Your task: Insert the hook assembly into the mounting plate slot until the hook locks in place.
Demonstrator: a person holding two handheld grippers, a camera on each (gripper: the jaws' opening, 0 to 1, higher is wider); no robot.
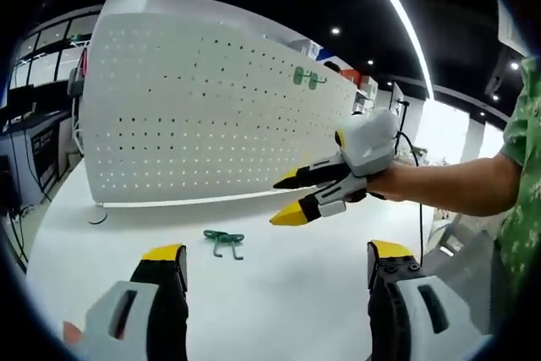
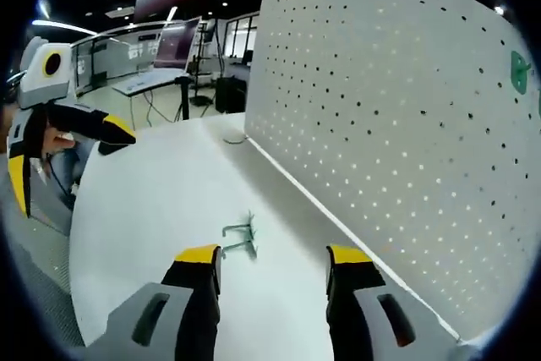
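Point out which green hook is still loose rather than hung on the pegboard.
The green hook lying flat on the white table, ahead of both open grippers; the other green hook hangs high on the pegboard.

Lab or workshop: pegboard [image 1: 211, 107], desks (monitors) [image 2: 156, 78].

**Small stuff, cropped edges**

Green hook [image 1: 223, 242] on the table looks too small to read its shape. Another green piece [image 2: 519, 70] on the pegboard [image 2: 397, 124] sits half lost at the edge. Pegboard's far end runs out of view.
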